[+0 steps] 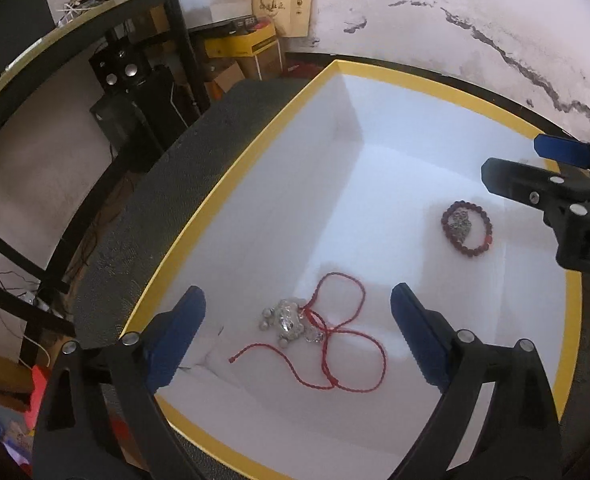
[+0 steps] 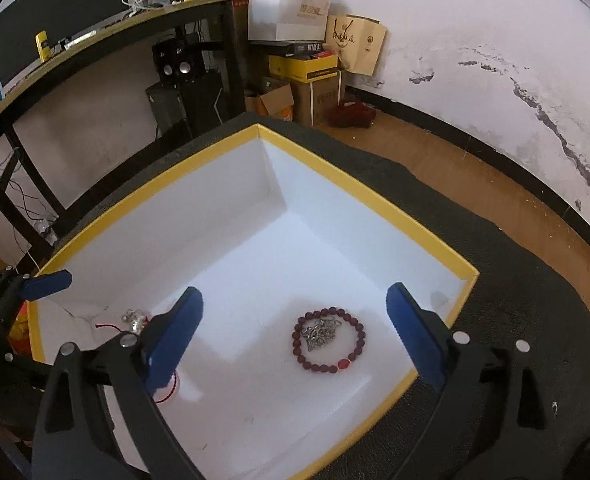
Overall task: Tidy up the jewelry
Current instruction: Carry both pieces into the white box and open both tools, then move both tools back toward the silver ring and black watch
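Here we hold the left gripper (image 1: pixel 297 336) spread apart above the red cord necklace (image 1: pixel 327 336) at seven o'clock in the yellow-rimmed box (image 2: pixel 359 188), and the right gripper (image 2: pixel 295 336) likewise apart, empty, over the beaded bracelet (image 2: pixel 329 340) at four o'clock.

This looks like a cluttered spare room or storeroom in a home, doubling as a workspace. A black-framed desk (image 2: pixel 107 36) along the wall is piled with odds and ends, with black speakers (image 2: pixel 177 65) tucked beneath it. Cardboard boxes (image 2: pixel 291 96) and a yellow box (image 2: pixel 303 67) are stacked in the corner beside paper shopping bags (image 2: pixel 355 42). The white plaster wall (image 2: pixel 495 40) is stained and peeling above a dark skirting board, and the floor (image 2: pixel 475 184) is wood-toned.
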Action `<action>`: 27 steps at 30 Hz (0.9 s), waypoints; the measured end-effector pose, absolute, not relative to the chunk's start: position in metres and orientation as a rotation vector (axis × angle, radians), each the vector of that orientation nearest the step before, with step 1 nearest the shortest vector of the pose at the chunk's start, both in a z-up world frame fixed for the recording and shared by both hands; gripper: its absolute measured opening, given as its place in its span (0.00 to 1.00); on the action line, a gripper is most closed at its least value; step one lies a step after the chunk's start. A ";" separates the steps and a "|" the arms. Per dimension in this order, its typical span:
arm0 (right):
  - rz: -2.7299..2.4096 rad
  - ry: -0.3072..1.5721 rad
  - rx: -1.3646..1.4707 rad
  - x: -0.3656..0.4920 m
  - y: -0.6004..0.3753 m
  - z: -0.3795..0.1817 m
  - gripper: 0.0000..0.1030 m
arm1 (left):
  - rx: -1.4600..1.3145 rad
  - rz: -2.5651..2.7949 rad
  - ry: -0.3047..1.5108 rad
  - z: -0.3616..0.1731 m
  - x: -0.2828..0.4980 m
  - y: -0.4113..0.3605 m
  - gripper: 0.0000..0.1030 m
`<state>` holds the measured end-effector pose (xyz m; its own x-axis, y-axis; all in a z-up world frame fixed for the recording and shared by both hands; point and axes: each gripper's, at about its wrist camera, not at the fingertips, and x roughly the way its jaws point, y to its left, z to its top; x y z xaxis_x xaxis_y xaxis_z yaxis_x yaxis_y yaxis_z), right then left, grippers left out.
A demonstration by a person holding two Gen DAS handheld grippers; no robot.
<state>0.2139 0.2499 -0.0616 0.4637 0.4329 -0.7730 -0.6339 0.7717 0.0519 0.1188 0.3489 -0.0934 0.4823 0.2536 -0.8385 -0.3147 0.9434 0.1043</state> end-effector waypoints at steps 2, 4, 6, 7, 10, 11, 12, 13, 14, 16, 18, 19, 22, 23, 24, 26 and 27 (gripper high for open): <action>0.662 0.858 -0.247 0.210 0.243 -0.055 0.87 | -0.063 0.344 1.003 -0.088 0.116 0.345 0.89; 0.665 0.848 -0.232 0.203 0.233 -0.045 0.87 | -0.054 0.346 0.992 -0.081 0.112 0.339 0.89; 0.669 0.831 -0.216 0.194 0.216 -0.032 0.87 | -0.049 0.347 0.973 -0.074 0.105 0.333 0.89; 0.666 0.820 -0.206 0.188 0.206 -0.025 0.87 | -0.047 0.346 0.958 -0.069 0.100 0.329 0.89; 0.656 0.801 -0.188 0.173 0.175 -0.009 0.87 | -0.051 0.335 0.922 -0.054 0.090 0.318 0.89; 0.645 0.790 -0.187 0.167 0.161 -0.004 0.87 | -0.053 0.329 0.915 -0.050 0.088 0.313 0.89; 0.637 0.780 -0.184 0.161 0.146 0.001 0.87 | -0.053 0.322 0.909 -0.046 0.086 0.307 0.89; 0.629 0.772 -0.179 0.156 0.131 0.005 0.87 | -0.050 0.310 0.902 -0.041 0.084 0.299 0.89; 0.620 0.766 -0.177 0.151 0.119 0.007 0.87 | -0.044 0.298 0.895 -0.036 0.083 0.292 0.89; 0.587 0.747 -0.167 0.142 0.082 0.014 0.87 | -0.028 0.271 0.880 -0.027 0.081 0.272 0.89; 0.548 0.735 -0.156 0.132 0.047 0.017 0.87 | -0.016 0.236 0.865 -0.019 0.082 0.248 0.89; 0.520 0.723 -0.150 0.127 0.027 0.018 0.87 | -0.011 0.220 0.859 -0.017 0.083 0.239 0.89; 0.429 0.692 -0.146 0.113 -0.028 0.012 0.87 | 0.008 0.151 0.842 -0.013 0.090 0.196 0.90; 0.408 0.690 -0.141 0.111 -0.043 0.009 0.87 | 0.019 0.128 0.837 -0.013 0.093 0.180 0.91; 0.371 0.688 -0.136 0.107 -0.063 0.003 0.87 | 0.030 0.102 0.833 -0.015 0.095 0.165 0.91; 0.309 0.688 -0.131 0.099 -0.096 -0.011 0.87 | 0.054 0.038 0.833 -0.023 0.103 0.129 0.91; 0.260 0.689 -0.123 0.094 -0.119 -0.021 0.87 | 0.061 0.017 0.836 -0.027 0.106 0.116 0.91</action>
